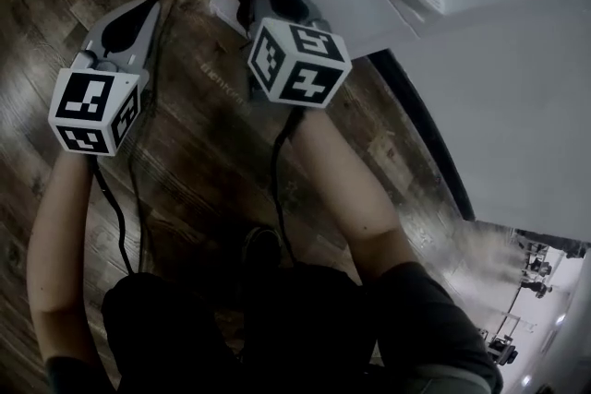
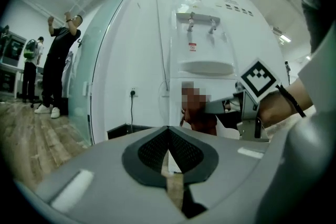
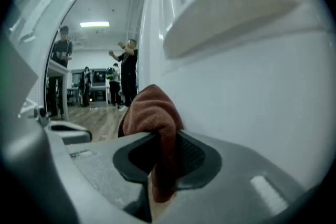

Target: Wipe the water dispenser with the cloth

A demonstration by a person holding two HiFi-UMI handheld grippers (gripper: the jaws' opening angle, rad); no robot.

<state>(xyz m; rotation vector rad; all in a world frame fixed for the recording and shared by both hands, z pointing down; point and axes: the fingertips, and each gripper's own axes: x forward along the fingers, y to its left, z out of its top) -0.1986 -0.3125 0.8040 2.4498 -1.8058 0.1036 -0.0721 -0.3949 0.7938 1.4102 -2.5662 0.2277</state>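
Up close to the white front of the water dispenser (image 3: 252,97), straight ahead of the right tongs (image 3: 160,144) and under its drip tray (image 3: 231,13), the tray's inside not visible from below. Pinches the reddish-brown cloth (image 3: 152,113) firmly in the right tongs, its fold bulging past the tips just beside the panel, likely so that fabric rather than plastic meets the surface. Holds the left tongs (image 2: 169,136) pressed together on nothing, farther back from the dispenser, seemingly spare.
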